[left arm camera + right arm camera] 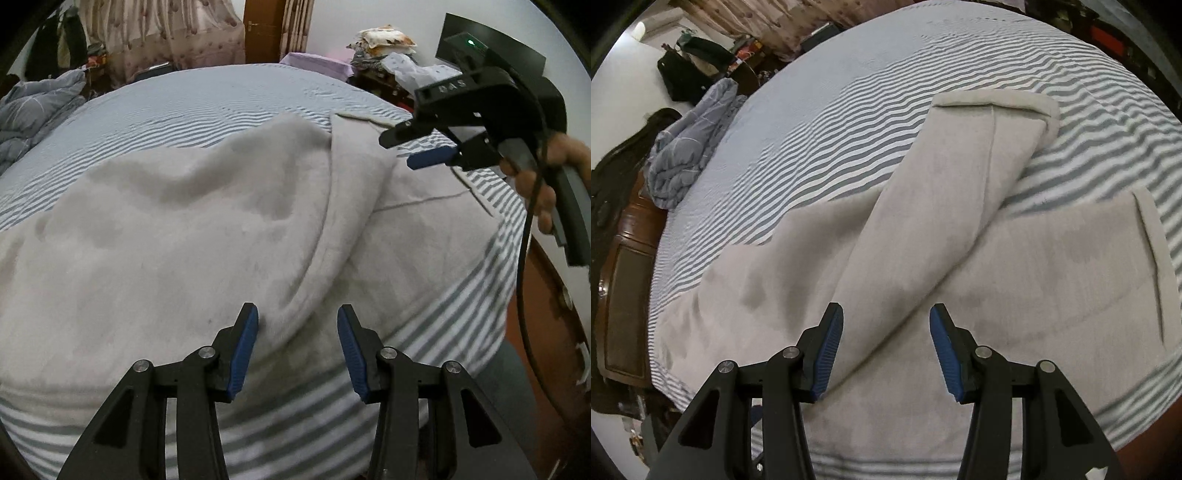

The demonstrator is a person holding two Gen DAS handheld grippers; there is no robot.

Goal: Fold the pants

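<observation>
Light grey pants (166, 240) lie spread on a blue-and-white striped bedsheet (184, 99). In the right wrist view the pants (923, 221) show two legs: one runs diagonally up to a cuff (993, 103), the other lies flat toward the right with its cuff (1152, 236). My left gripper (297, 314) hovers open over a raised fold of the cloth, with nothing pinched. My right gripper (886, 314) is open above the base of the diagonal leg. A hand holds this right gripper (400, 151) over the far right part of the pants, jaws apart.
A crumpled grey-blue quilt (683, 147) sits at the bed's far left corner, beside a dark wooden bed frame (624, 288). Stacked pillows and bedding (384, 40) lie beyond the bed near a wooden door (264, 29). The bed's near edge drops off at the right (535, 332).
</observation>
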